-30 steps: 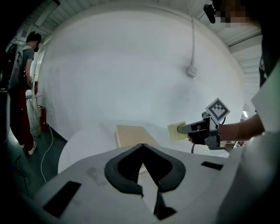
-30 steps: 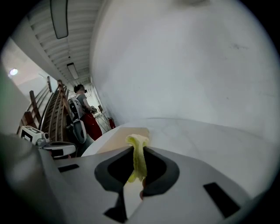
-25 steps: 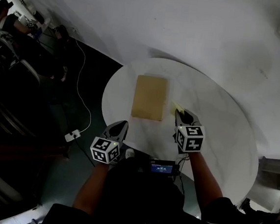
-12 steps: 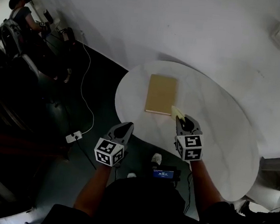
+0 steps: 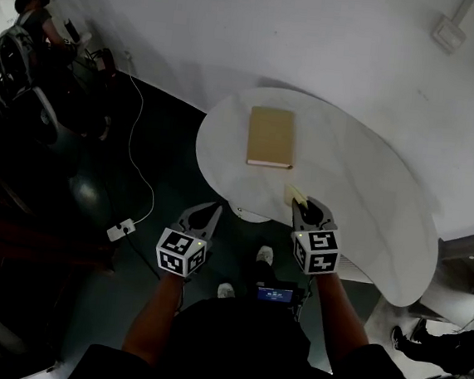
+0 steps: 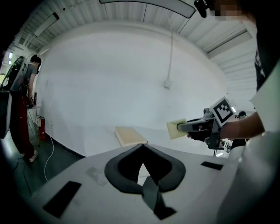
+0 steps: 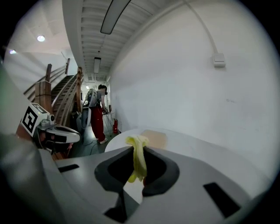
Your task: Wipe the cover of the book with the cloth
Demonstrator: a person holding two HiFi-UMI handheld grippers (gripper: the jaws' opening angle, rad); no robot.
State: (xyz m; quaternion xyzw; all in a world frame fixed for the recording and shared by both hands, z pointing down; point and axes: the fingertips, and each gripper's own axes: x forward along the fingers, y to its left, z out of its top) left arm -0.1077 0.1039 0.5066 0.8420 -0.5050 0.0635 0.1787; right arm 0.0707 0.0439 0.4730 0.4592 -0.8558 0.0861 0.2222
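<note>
A tan book (image 5: 271, 136) lies flat on the far left part of the round white table (image 5: 361, 196). My right gripper (image 5: 305, 204) hovers over the table's near edge, well short of the book, shut on a yellow cloth (image 5: 293, 194). In the right gripper view the cloth (image 7: 139, 157) hangs folded between the jaws, with the book (image 7: 153, 138) beyond it. My left gripper (image 5: 207, 211) is off the table, over the dark floor, shut with nothing in it. The left gripper view shows the book (image 6: 130, 135), the cloth (image 6: 176, 129) and the right gripper (image 6: 197, 126) to its right.
A white cable and power strip (image 5: 122, 231) lie on the dark floor at the left. A person (image 5: 33, 7) stands by equipment at the far left. A wall box (image 5: 446, 34) sits high on the white wall. A small screen (image 5: 274, 294) hangs at my chest.
Both grippers have drawn back toward me. The right gripper with the cloth was beside the book's near corner and now sits at the table's near edge, apart from the book.
</note>
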